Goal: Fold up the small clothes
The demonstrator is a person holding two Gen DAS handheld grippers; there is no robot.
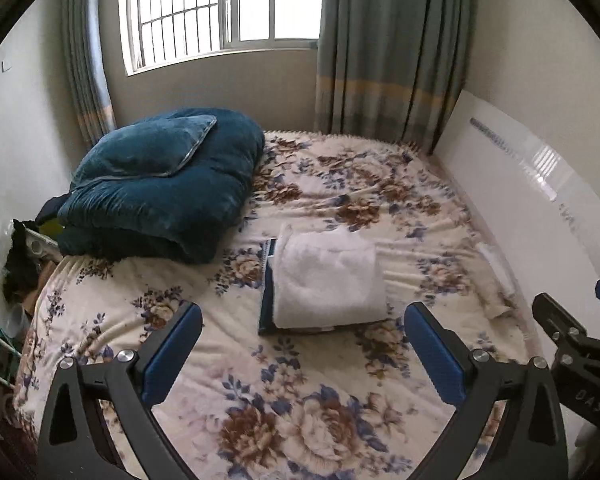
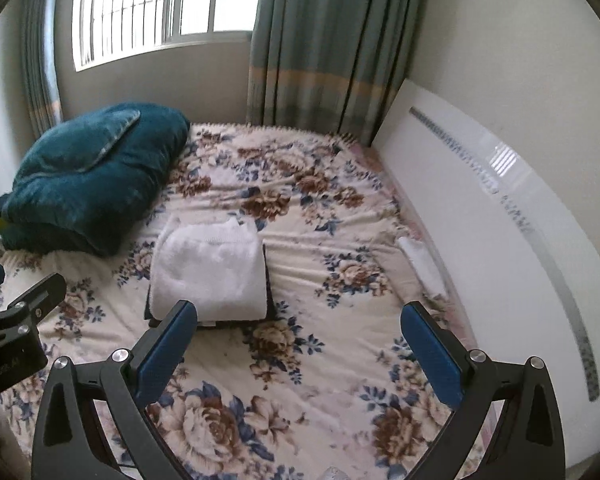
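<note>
A bed (image 1: 260, 400) covered with a floral blanket is seen, with a heap of teal bedding (image 1: 160, 184) piled at its far left corner under a barred window (image 1: 220, 8). Grey-green curtains (image 1: 392, 48) hang behind, and a white board (image 1: 540, 208) is leaned along the right side. A small rolled white cloth (image 2: 420, 264) is tucked beside that board. Nothing is found between the tools and the clothes. A folded white garment (image 1: 328, 276) is laid on a dark folded item (image 1: 266, 300) at the bed's middle, just ahead of the left tool (image 1: 302, 356) and ahead-left of the right tool (image 2: 298, 352). Both tools are held wide apart, empty, above the blanket.
</note>
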